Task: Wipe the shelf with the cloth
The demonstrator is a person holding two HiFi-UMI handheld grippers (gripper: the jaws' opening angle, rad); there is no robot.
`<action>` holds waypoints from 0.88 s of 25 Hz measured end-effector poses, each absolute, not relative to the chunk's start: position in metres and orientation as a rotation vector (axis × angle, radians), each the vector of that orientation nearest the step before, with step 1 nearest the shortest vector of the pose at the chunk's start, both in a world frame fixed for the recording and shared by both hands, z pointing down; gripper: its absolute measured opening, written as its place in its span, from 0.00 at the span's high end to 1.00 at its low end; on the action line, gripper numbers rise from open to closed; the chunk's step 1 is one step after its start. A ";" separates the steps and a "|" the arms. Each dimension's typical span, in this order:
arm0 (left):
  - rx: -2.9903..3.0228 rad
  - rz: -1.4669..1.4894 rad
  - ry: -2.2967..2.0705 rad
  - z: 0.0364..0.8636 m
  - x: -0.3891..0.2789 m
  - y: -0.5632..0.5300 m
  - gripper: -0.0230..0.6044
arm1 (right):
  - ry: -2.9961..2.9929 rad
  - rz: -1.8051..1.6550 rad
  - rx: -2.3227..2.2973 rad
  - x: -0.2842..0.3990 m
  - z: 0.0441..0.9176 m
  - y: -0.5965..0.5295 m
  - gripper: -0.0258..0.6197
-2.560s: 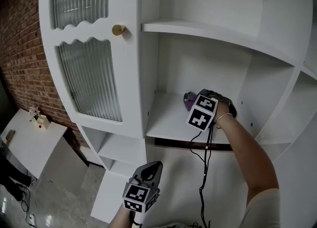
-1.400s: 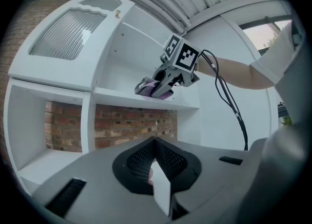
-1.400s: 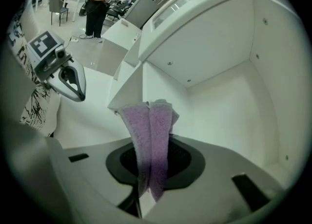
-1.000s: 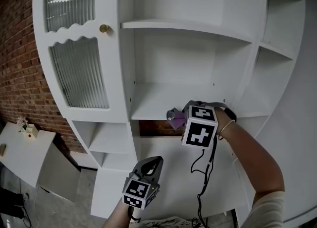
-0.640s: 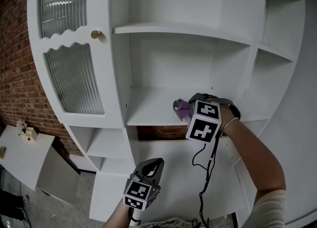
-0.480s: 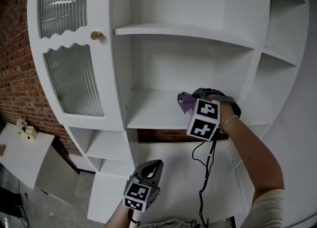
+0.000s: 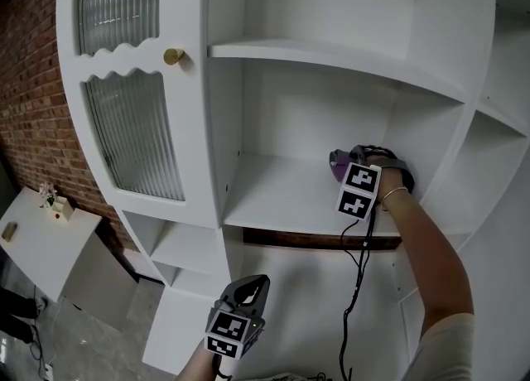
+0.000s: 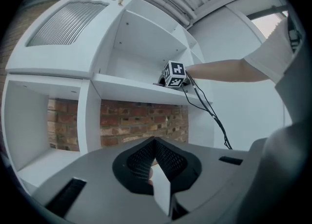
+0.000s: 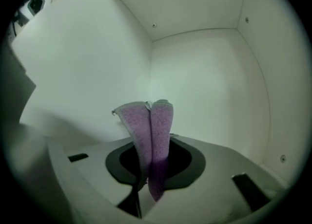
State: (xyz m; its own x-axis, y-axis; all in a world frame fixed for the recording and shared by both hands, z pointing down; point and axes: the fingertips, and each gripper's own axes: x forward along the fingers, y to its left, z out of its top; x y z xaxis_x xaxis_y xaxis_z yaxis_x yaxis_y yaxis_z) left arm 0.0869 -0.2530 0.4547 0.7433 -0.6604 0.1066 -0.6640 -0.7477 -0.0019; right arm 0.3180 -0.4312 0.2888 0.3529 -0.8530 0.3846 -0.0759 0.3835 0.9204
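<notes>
Right gripper view: purple terry cloth, folded into two fuzzy upright lobes, nap soft & looped, pinched at its lower end by right gripper, jaws clamped tight on it. Behind cloth, inner corner of smooth white painted shelf compartment: flat panels meeting at crisp seams, a few small round screw holes.

Head view: same cloth low over white shelf board, toward its right rear; can't tell whether touching the board. Just behind cloth, marker cube w/ black-&-white squares, then hand w/ thin bracelet, bare forearm, black cable hanging below shelf edge. Around that: tall white cabinet w/ curved sides, ribbed glass door w/ wavy trim, round brass knob, red brick wall at left.

Left gripper low, well apart from shelf, grey plastic body. Seen in left gripper view: ribbed dark pads pressed together in a V, nothing between.

Vs. 0.5 s ago: cloth & right gripper deeper into shelf, off front edge, nearer rear right corner. Left gripper in same low spot, jaws as before.
</notes>
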 end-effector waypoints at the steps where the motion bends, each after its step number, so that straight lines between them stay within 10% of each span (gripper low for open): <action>1: 2.890 0.158 -1.111 0.457 0.087 -0.256 0.96 | -1.095 -0.656 1.068 0.323 0.289 -0.438 0.83; 22: 2.876 0.240 -1.102 0.474 0.097 -0.262 0.96 | -1.150 -0.421 1.075 0.347 0.324 -0.436 0.83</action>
State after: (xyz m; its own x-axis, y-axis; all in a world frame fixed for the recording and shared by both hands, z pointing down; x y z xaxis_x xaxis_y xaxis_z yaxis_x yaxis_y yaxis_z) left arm 0.0967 -0.2623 0.4740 0.7334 -0.6598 0.1635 -0.6680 -0.7441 -0.0065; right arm 0.3468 -0.4358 0.3237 0.4023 -0.7506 0.5241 -0.2351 0.4686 0.8516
